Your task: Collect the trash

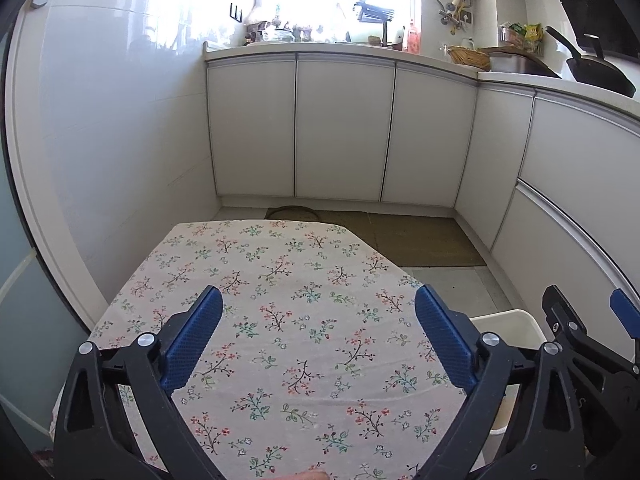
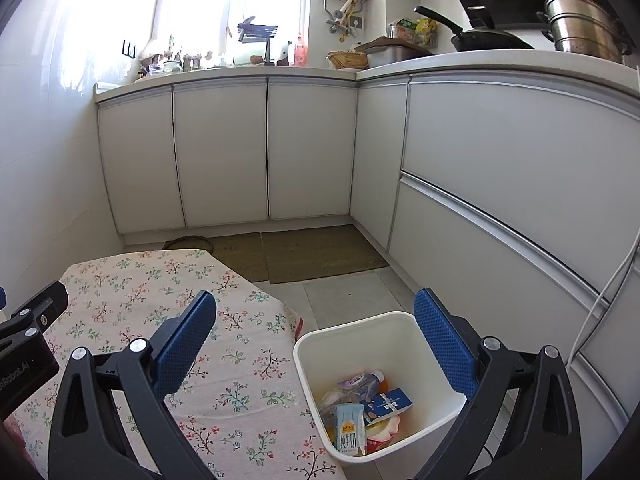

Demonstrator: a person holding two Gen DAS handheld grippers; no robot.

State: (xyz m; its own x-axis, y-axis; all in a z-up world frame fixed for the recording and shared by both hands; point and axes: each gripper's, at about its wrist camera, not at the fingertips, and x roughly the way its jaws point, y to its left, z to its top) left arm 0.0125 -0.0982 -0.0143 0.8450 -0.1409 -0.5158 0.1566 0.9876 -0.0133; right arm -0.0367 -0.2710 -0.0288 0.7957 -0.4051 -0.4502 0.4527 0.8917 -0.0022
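Trash is sitting in the white bin (image 2: pixel 384 364) on the floor, just beside the table's right edge: a milk carton (image 2: pixel 350 428) with Chinese print, upright near the front wall, a dark blue box (image 2: pixel 390 402) w/ small white writing too fine to read, a clear plastic bottle (image 2: pixel 362 384) w/ a purple label lying behind them, plus some crumpled wrapper stuff underneath. Judging by that, collecting is looking pretty much done; nothing is left on the floral tablecloth (image 1: pixel 288 312) that I can see.

Right gripper (image 2: pixel 316 340) is hanging above the bin/table edge, jaws spread wide, nothing between the blue pads. Seems a sensible spot for dropping things straight in. Left gripper (image 1: pixel 320 336) is hovering over the cloth, also wide open & empty, prob. scanning for leftovers. Its black body is showing at the left edge of the right view, w/ partial lettering I'm reading as "Robot.AI", the start cut off.

Bin is parked tight to the table, so a short swing is enough from cloth to bin. Beyond: woven mats (image 2: pixel 320 252) on the floor, white cabinets (image 1: pixel 340 128), a black wok (image 2: pixel 488 36) & a steel steamer pot (image 2: pixel 584 28) on the counter.
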